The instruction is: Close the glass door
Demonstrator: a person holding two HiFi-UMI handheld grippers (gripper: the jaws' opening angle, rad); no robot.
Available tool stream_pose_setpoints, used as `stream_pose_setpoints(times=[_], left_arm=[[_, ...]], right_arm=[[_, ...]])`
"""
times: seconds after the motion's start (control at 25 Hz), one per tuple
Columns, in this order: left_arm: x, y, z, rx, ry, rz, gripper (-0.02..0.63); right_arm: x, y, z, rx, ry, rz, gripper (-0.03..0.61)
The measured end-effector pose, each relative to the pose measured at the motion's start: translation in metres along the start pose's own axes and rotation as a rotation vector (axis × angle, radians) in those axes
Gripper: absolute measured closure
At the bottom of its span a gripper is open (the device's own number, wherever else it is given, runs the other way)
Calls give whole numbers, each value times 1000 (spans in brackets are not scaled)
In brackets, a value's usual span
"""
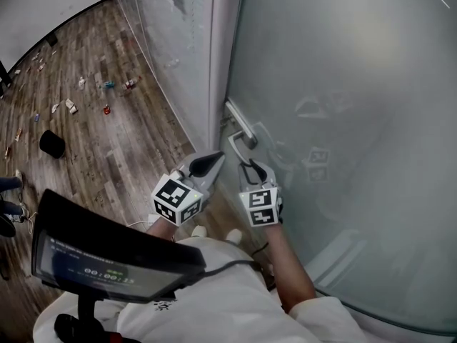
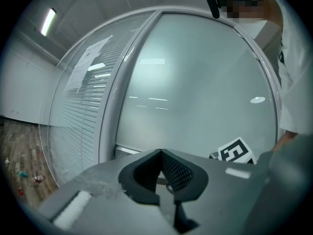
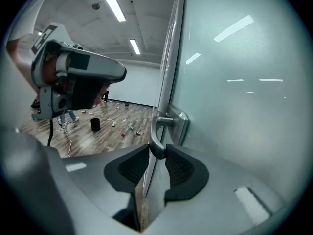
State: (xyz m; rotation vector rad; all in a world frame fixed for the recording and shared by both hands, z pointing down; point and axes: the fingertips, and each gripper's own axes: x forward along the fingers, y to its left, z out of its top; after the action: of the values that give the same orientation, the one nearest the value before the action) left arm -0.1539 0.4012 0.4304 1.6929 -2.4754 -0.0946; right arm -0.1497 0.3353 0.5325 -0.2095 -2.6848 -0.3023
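The frosted glass door fills the right of the head view, with its metal lever handle at the left edge. My right gripper is closed on the lower, curved end of that handle. In the right gripper view the handle sits pinched between the two black pads. My left gripper hovers just left of the door's edge, shut, with nothing in it. In the left gripper view its tips meet in front of the glass door.
A fixed glass wall with blinds stands left of the door frame. The wooden floor carries scattered litter and a black cup. A dark screen hangs at my chest. Someone's feet are at the far left.
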Motion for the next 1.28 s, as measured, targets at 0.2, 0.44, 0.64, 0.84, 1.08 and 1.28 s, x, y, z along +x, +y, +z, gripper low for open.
stream_pose_setpoints(times=[0.2, 0.44, 0.64, 0.84, 1.08, 1.28], left_arm=[[4, -2, 3, 1, -6, -10, 612], [11, -8, 14, 18, -26, -31, 612], [10, -13, 19, 19, -39, -40, 612], [6, -26, 24, 40, -45, -66, 612], [2, -31, 24, 34, -50, -72, 612], [5, -35, 25, 34, -52, -82, 612]], right_arm=[[0, 0, 1, -5, 11, -12, 465], [-9, -3, 6, -57, 19, -68, 454], [-50, -15, 23, 27, -92, -116, 569], [-94, -21, 42, 103, -193, -100, 569], [-121, -23, 46, 167, -240, -122, 571], [-121, -23, 43, 172, -234, -120, 571]])
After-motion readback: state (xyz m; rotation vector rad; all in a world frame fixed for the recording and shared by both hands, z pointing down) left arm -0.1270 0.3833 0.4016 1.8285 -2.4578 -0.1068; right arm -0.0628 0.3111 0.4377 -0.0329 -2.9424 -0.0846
